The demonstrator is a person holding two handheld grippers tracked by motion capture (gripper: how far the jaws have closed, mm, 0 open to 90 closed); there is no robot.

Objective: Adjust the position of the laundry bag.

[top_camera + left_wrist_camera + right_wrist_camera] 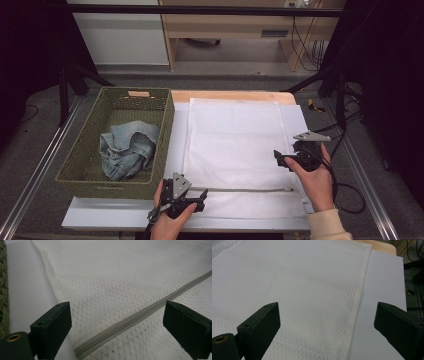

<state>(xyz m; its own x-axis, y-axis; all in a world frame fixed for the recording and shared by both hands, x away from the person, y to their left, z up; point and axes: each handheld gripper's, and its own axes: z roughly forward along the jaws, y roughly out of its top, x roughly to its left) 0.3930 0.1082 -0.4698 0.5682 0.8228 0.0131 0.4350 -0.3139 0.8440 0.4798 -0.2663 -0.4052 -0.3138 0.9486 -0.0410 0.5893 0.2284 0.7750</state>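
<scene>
A white mesh laundry bag [235,145] lies flat on the table, its grey zipper [247,190] running along the near edge. Crumpled blue jeans [127,148] sit inside a green woven basket [80,165] at the left. My left gripper [197,197] hovers open at the zipper's left end; in the left gripper view the zipper [140,317] passes between the jaws over the mesh [112,277]. My right gripper [282,160] is open at the bag's right edge, where the mesh [299,290] meets the white sheet [382,290].
A white sheet [177,135] covers the wooden tabletop [230,95]. Metal rails [35,175] flank the table on both sides. Cables [350,195] trail at the right. The basket corner [3,290] stands just left of my left gripper.
</scene>
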